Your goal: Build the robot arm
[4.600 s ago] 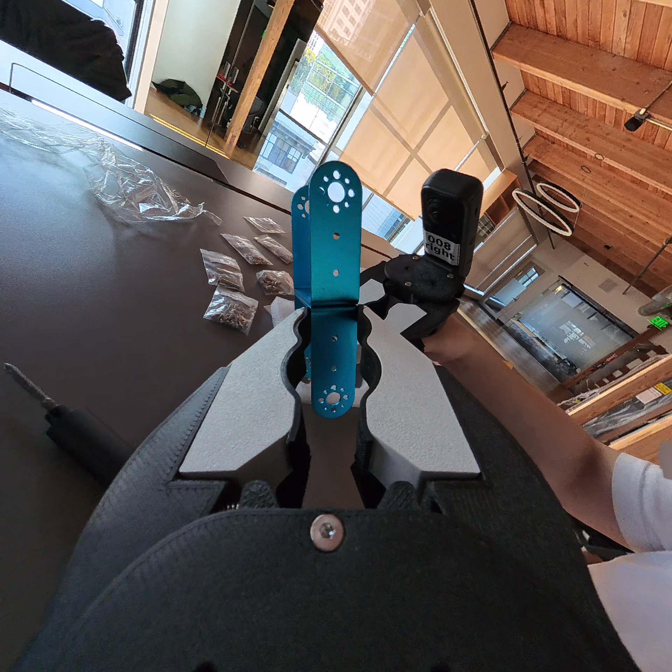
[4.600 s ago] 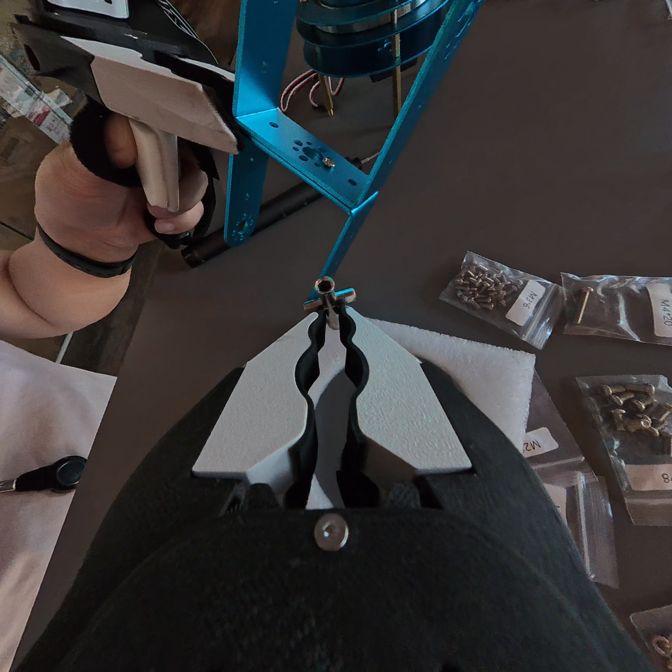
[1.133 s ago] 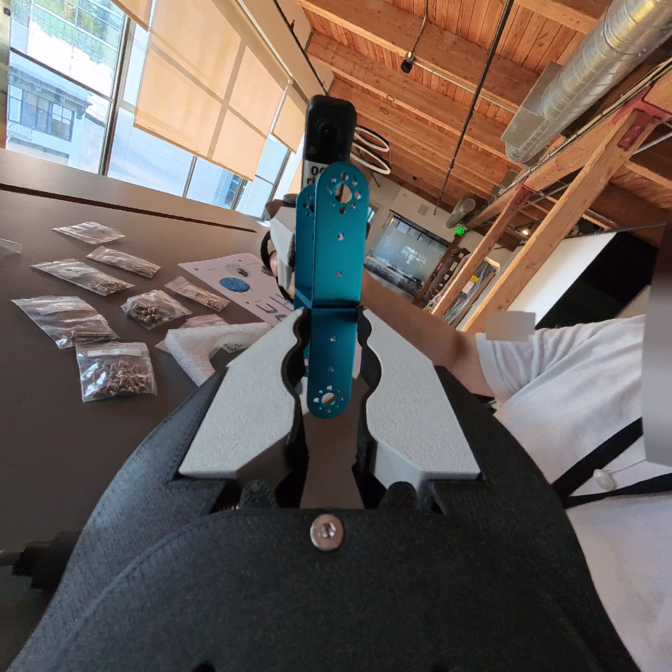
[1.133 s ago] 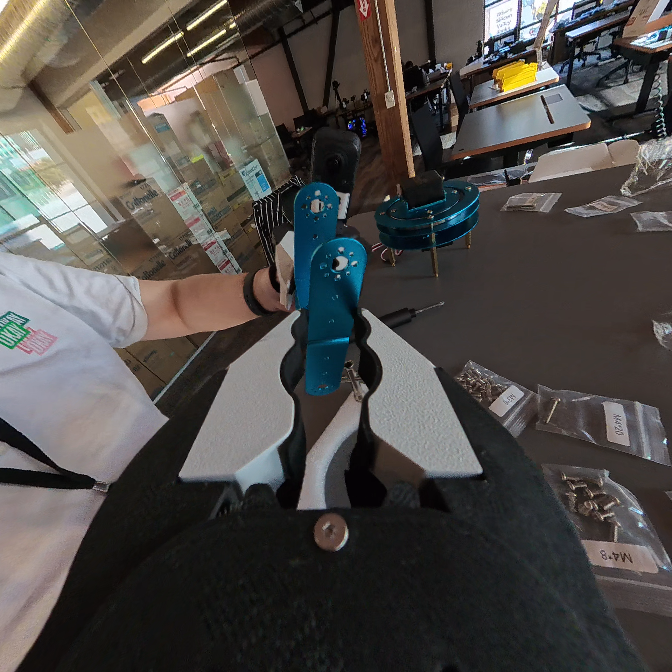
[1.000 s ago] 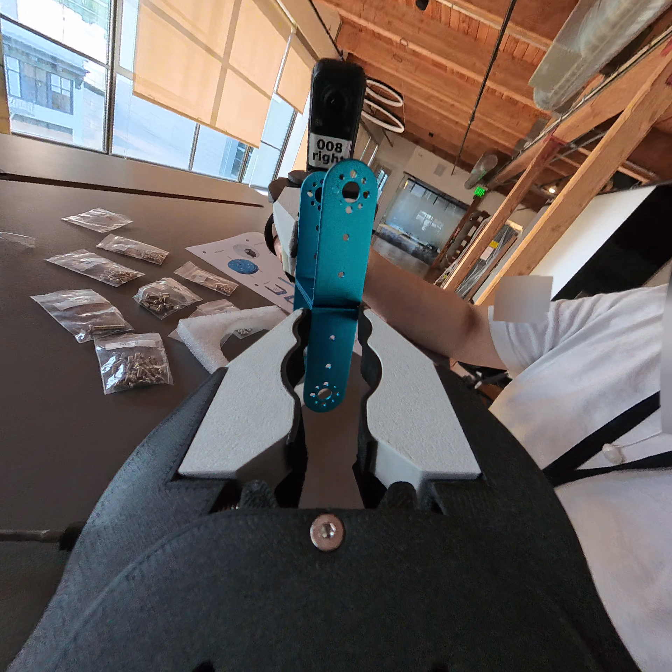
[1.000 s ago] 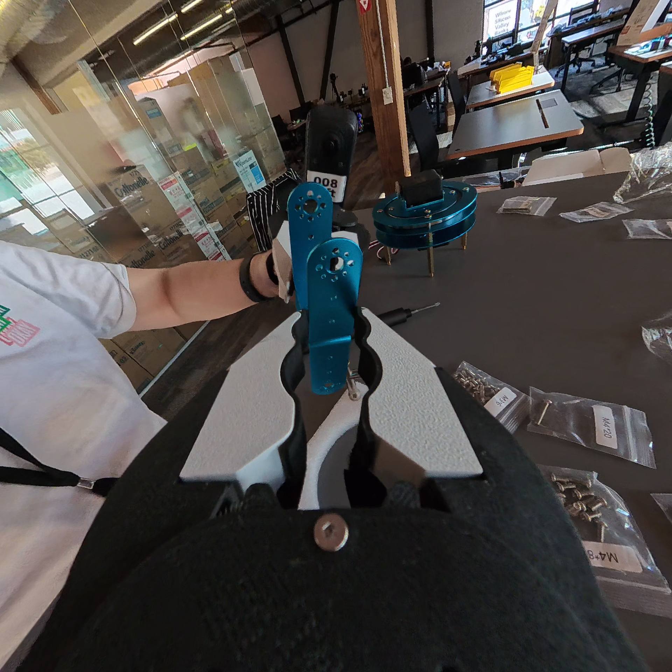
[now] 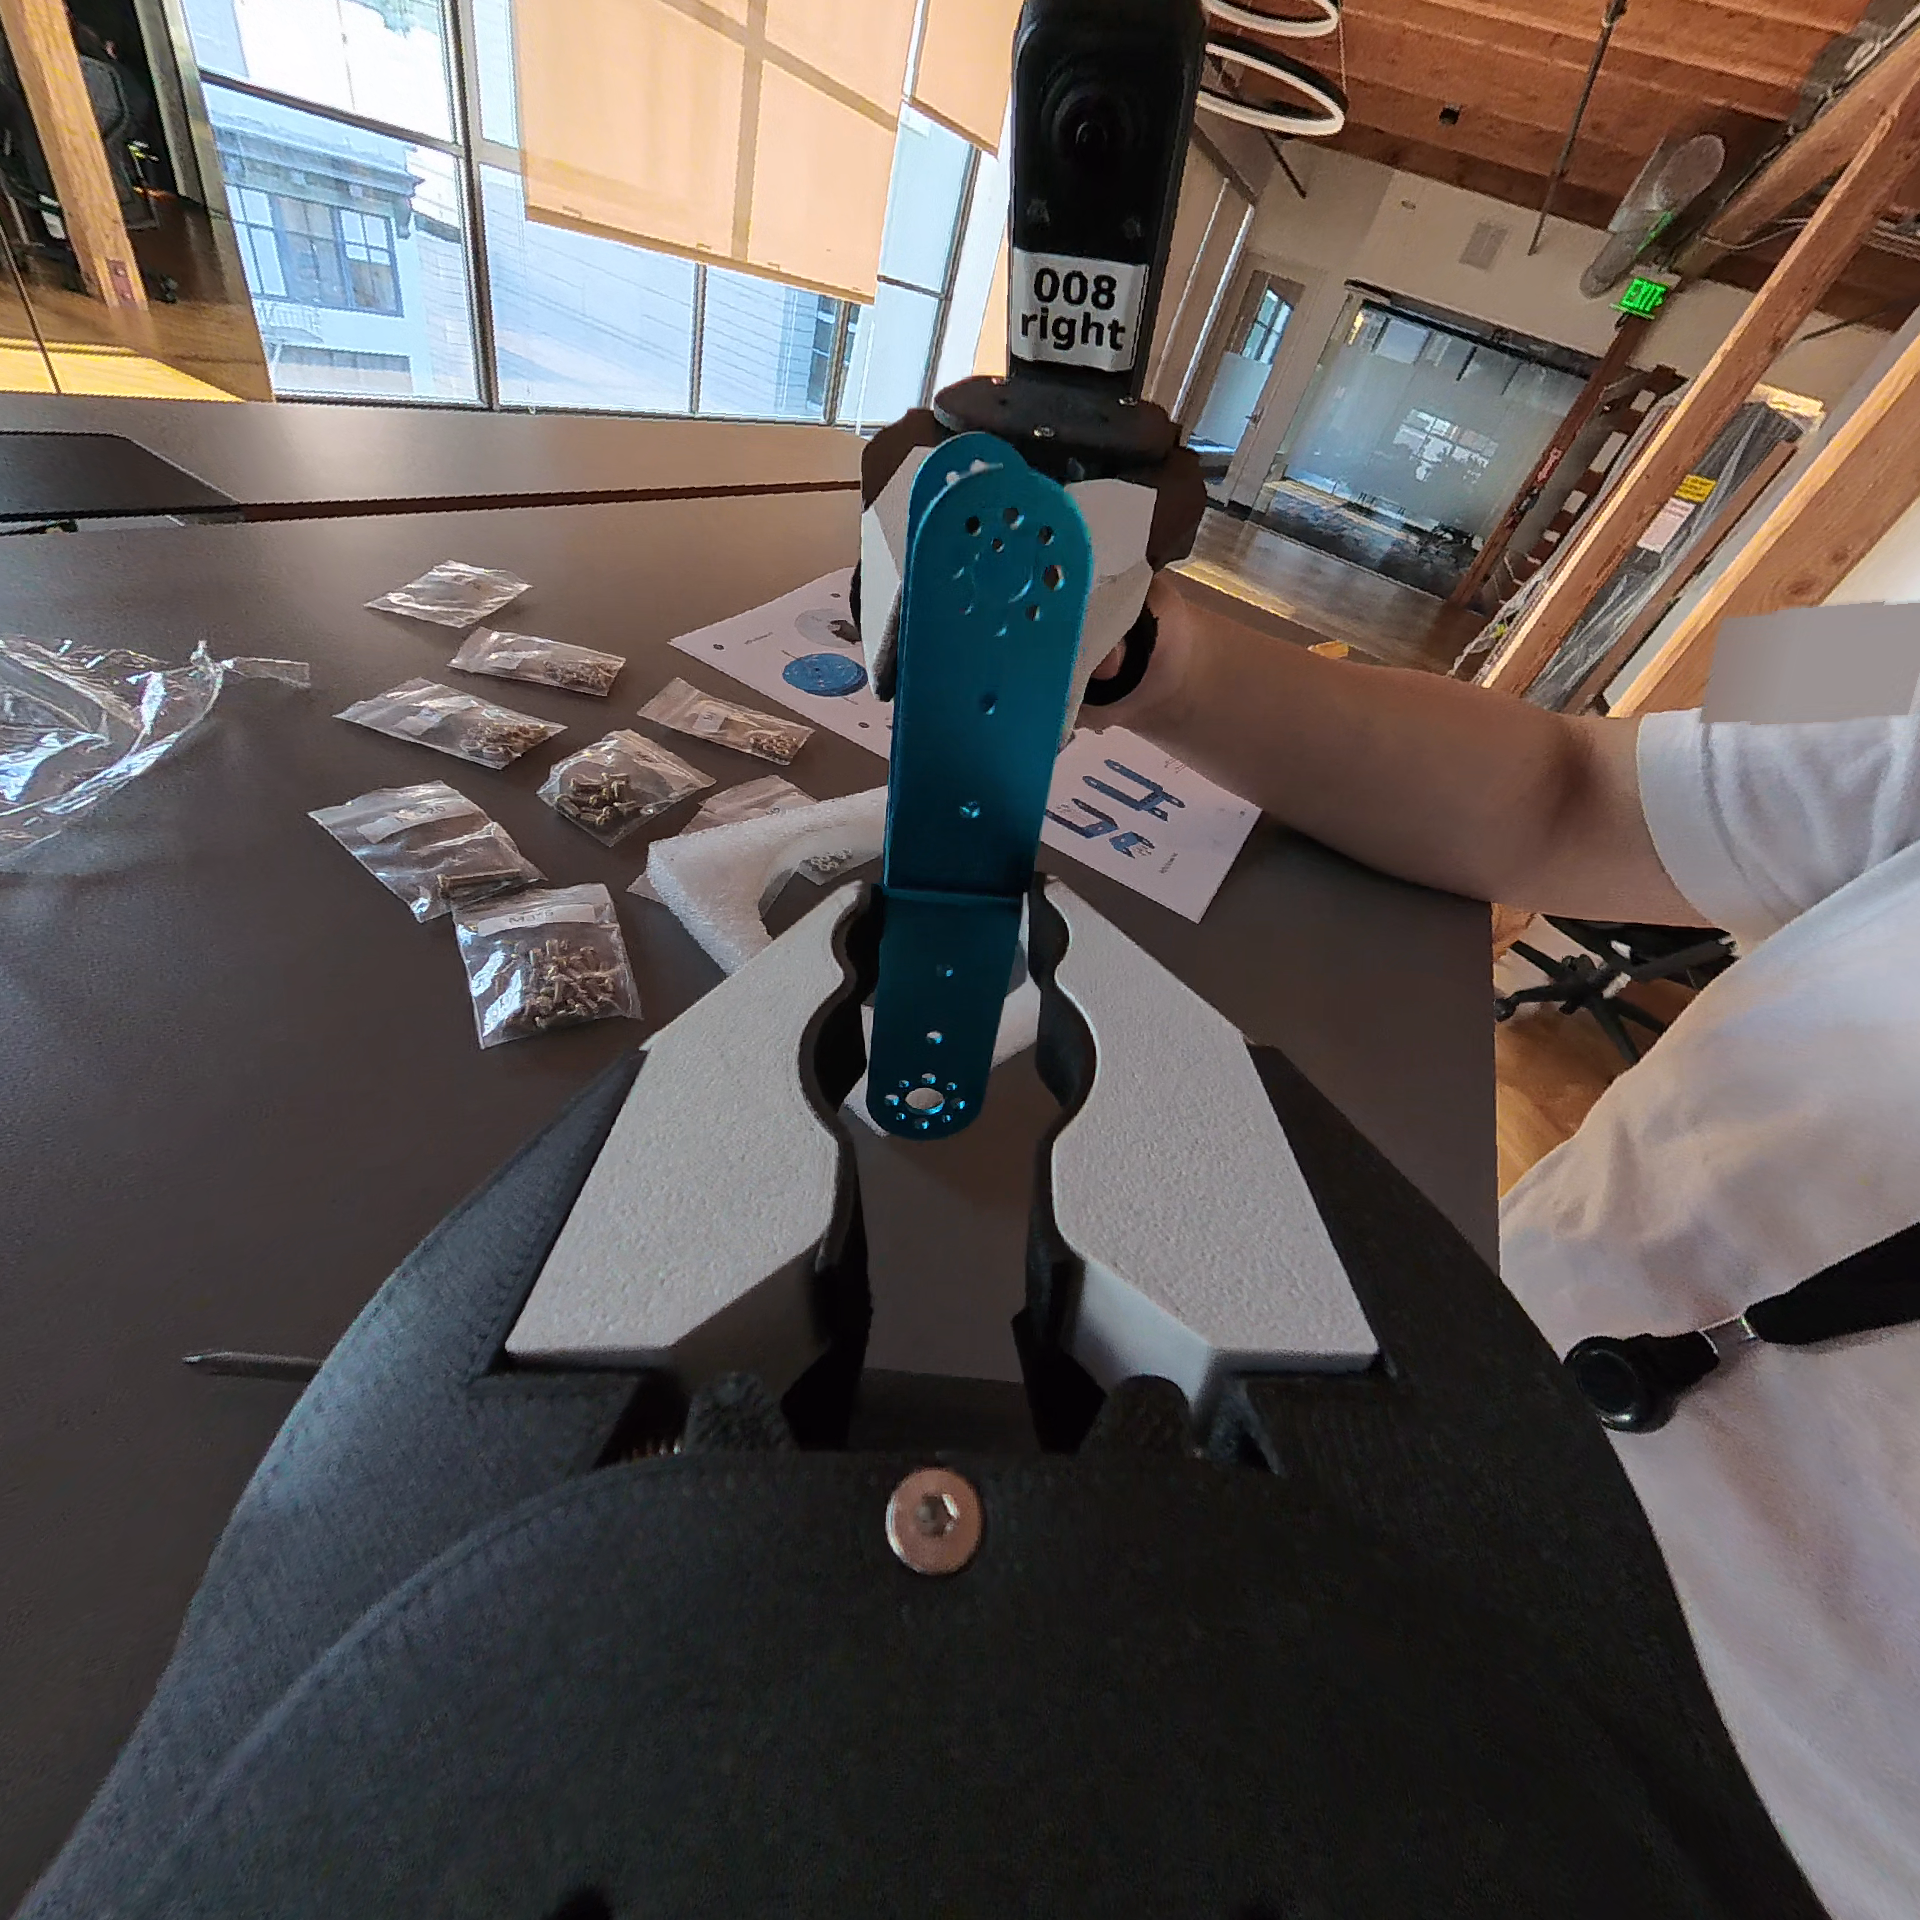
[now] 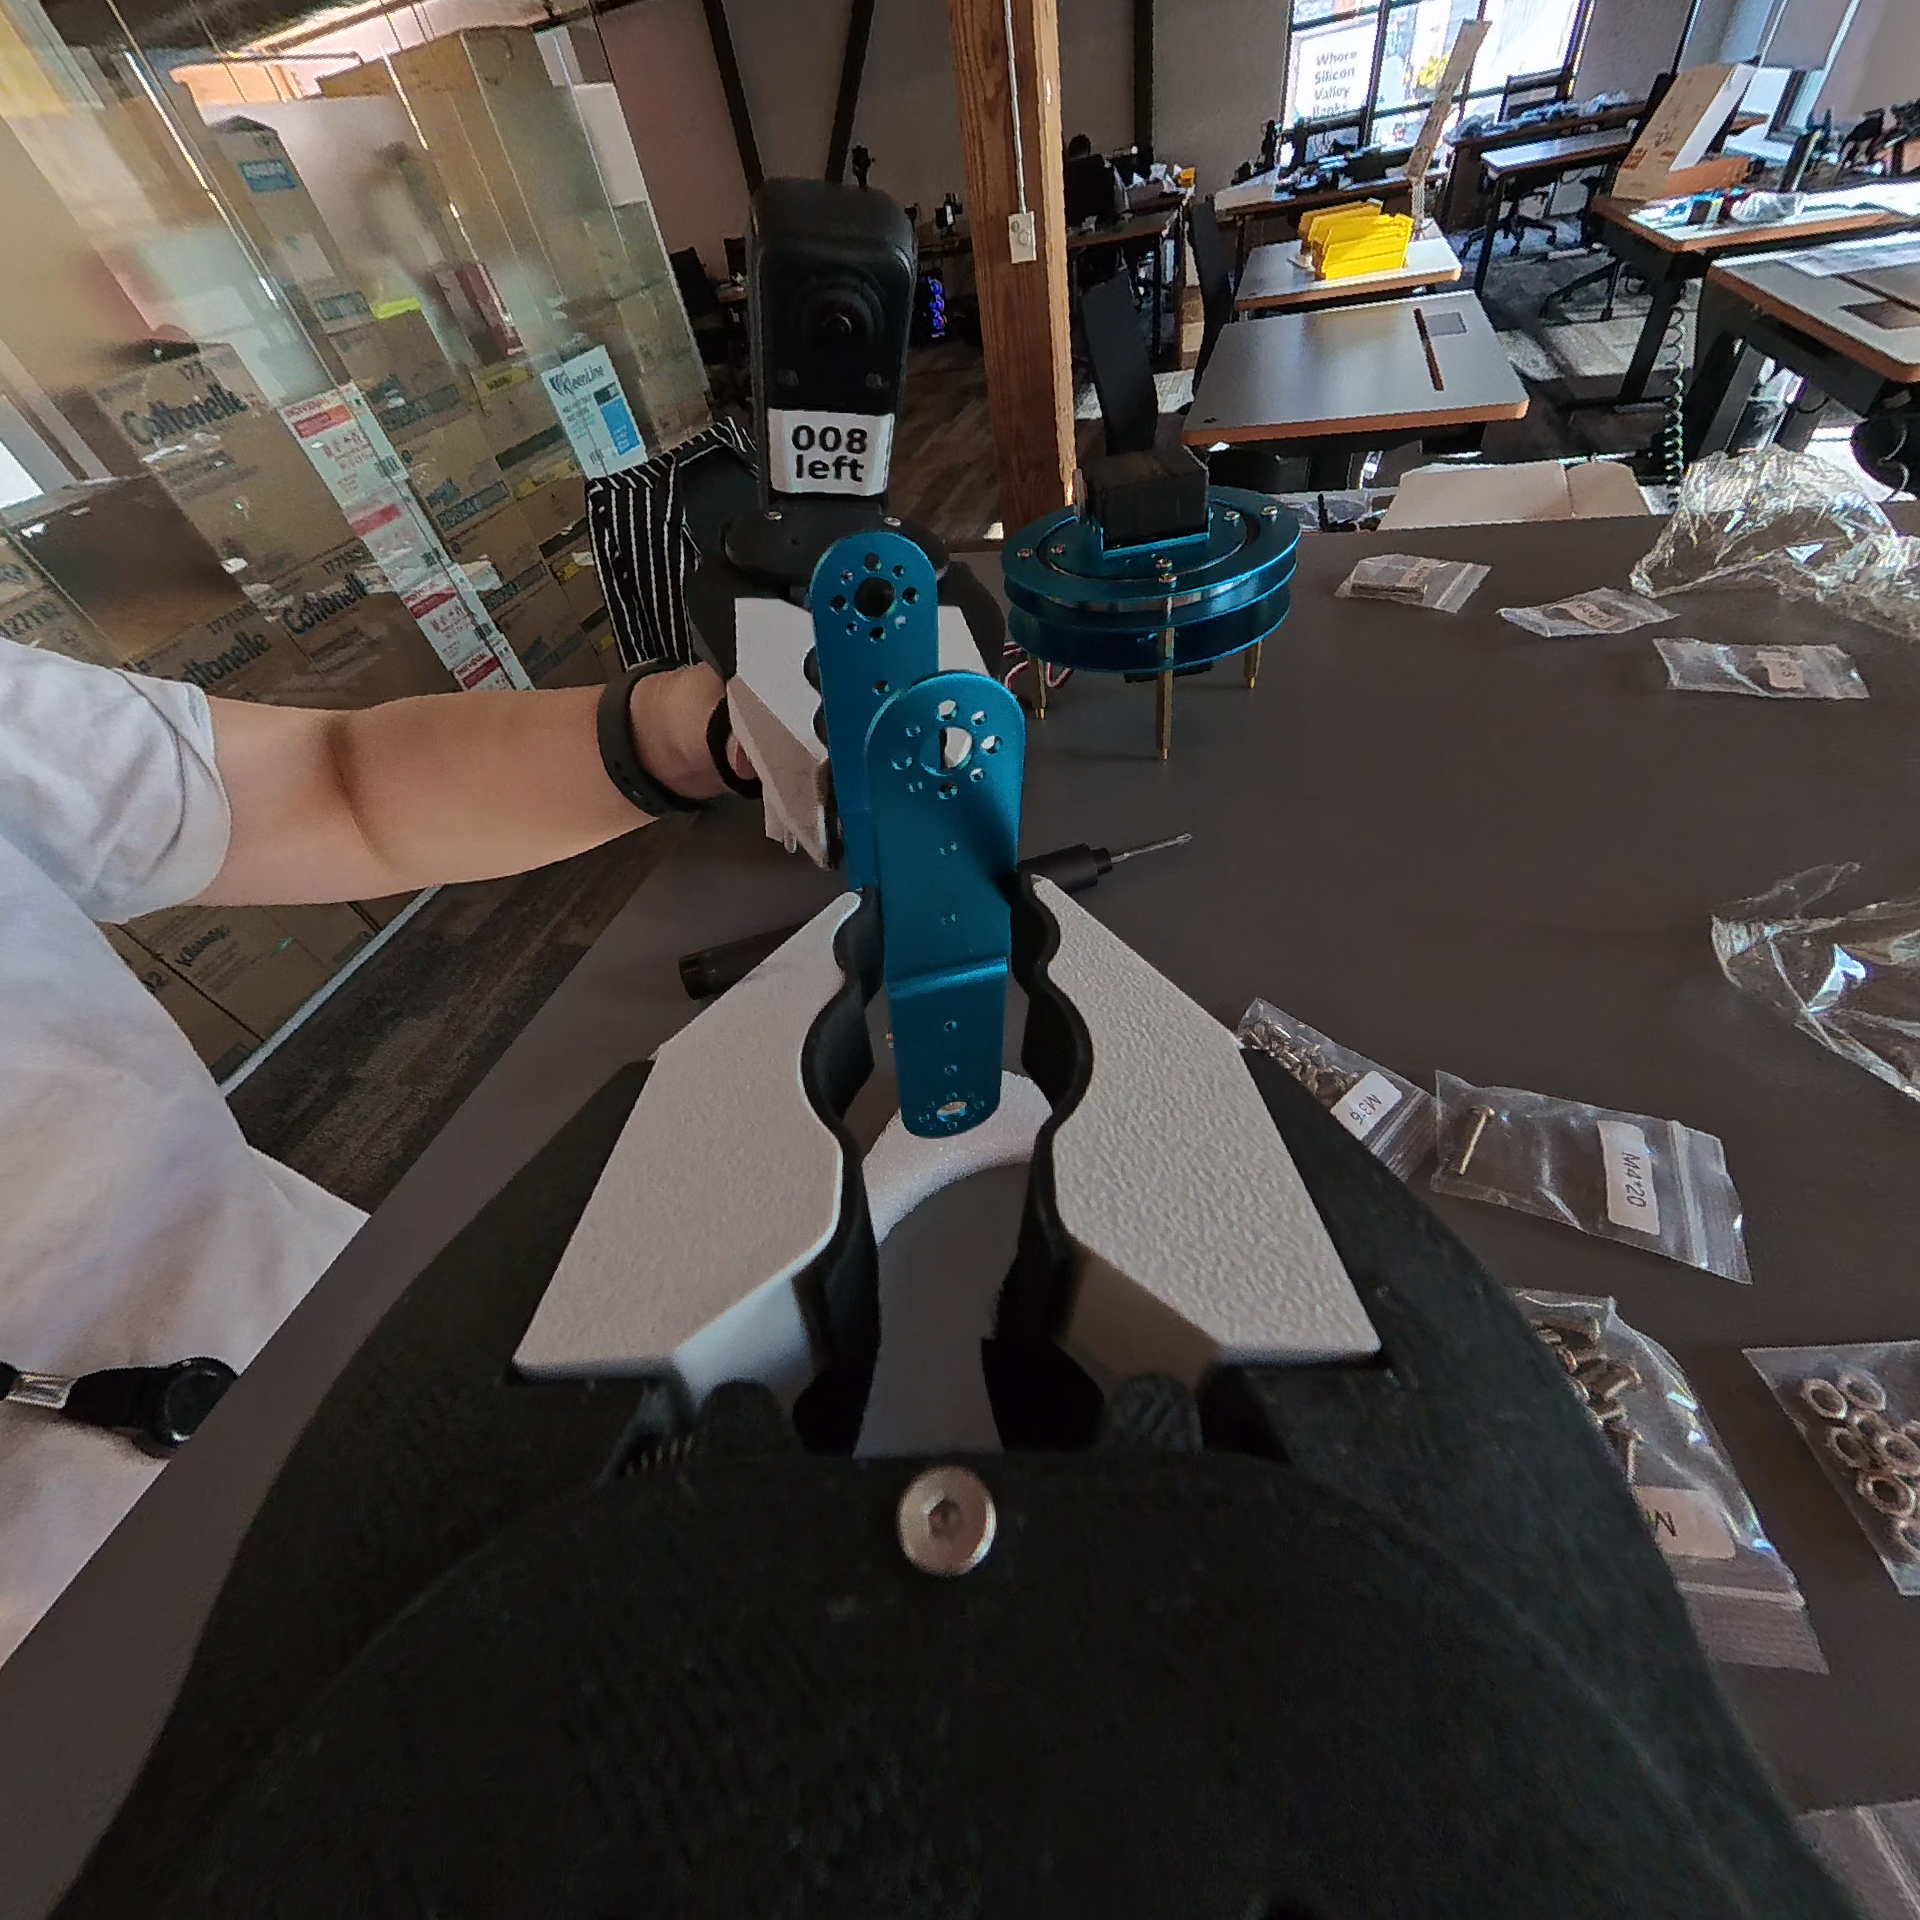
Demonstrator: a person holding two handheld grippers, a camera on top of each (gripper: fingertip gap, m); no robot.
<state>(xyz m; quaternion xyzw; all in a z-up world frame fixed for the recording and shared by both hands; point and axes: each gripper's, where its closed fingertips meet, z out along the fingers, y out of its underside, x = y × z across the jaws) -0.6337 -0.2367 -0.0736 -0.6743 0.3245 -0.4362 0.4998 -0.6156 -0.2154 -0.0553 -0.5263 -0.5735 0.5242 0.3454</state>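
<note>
Left claw [image 7: 943, 940] closed on one arm of a blue perforated U-bracket [image 7: 982, 727], held upright above the dark desk [image 7: 208, 1039]. Right claw [image 8: 940, 925] clamped on the bracket's opposite arm — the two claws face each other, bracket suspended between them. Beneath and beside: white foam pad [image 7: 727, 883], bagged screws [image 7: 545, 971], a screwdriver [image 8: 1081, 864], and a blue disc assembly [image 8: 1148, 597] farther back.

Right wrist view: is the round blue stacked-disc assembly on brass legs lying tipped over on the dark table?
No, the round blue stacked-disc assembly stands upright on its brass legs on the dark table, beyond the blue metal bracket.
</note>
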